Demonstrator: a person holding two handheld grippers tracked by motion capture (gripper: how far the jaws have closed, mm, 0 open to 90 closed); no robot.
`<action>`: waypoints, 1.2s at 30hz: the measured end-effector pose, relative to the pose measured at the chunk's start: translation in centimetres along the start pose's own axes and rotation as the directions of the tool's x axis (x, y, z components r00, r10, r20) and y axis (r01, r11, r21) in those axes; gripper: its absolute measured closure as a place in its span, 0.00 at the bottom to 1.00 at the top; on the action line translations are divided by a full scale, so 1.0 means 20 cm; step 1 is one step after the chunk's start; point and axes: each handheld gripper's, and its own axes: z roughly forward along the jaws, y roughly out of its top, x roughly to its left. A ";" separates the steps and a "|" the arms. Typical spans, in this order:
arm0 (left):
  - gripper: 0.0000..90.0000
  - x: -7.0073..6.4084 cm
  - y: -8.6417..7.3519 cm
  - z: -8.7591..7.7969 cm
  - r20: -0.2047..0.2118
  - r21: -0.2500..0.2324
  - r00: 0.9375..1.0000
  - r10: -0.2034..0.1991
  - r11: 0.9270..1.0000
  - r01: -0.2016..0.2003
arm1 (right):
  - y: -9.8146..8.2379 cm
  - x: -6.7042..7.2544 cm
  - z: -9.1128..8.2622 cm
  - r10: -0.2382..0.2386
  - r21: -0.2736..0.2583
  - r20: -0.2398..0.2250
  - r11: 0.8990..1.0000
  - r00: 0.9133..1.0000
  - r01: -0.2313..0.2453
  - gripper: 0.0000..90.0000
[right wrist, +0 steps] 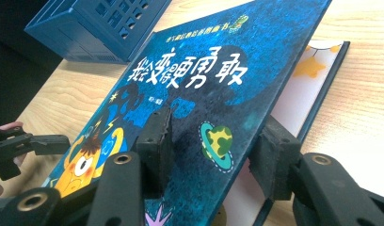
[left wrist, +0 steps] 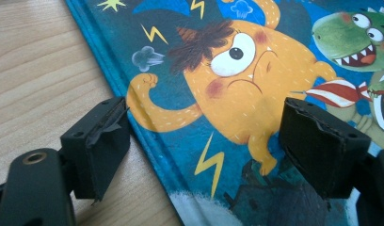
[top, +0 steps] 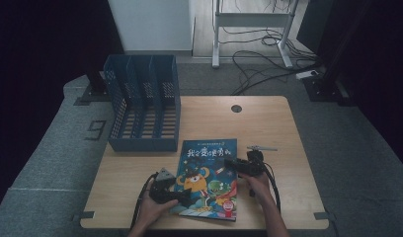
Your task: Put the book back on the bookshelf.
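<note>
A blue picture book (top: 207,173) with cartoon monsters lies near the table's front edge. My left gripper (top: 184,197) stands open at its lower left. In the left gripper view its jaws (left wrist: 204,146) straddle the spine edge of the book (left wrist: 237,70), one over the wood, one over the cover. My right gripper (top: 234,164) is open at the book's right edge. In the right gripper view the front cover (right wrist: 204,84) is raised off the first page (right wrist: 317,70), its edge between the jaws of the right gripper (right wrist: 213,150). The left gripper (right wrist: 39,141) shows at far left.
A blue slotted file rack (top: 140,98) stands at the table's back left, also seen in the right gripper view (right wrist: 96,23). The wooden table (top: 268,123) has a round cable hole (top: 236,108) near its far edge. Cables lie on the floor behind.
</note>
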 end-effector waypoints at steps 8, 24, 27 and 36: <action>0.18 0.00 0.00 0.00 0.009 0.003 1.000 -0.002 1.000 0.002 | 0.00 -0.02 -0.01 0.019 -0.019 -0.042 1.000 0.999 -0.020 0.64; 0.18 0.00 0.00 -0.02 0.047 -0.008 0.999 -0.014 1.000 0.014 | 0.04 -0.02 -0.10 0.046 -0.049 -0.123 0.997 0.991 -0.053 0.75; 0.19 -0.01 0.00 -0.02 0.053 -0.013 0.999 -0.009 1.000 0.009 | 0.05 -0.02 -0.11 0.046 -0.057 -0.134 0.997 0.990 -0.054 0.77; 0.19 -0.05 0.00 -0.02 0.094 0.024 0.995 0.037 0.999 -0.040 | 0.06 -0.04 -0.17 0.055 -0.078 -0.139 0.995 0.989 -0.066 0.79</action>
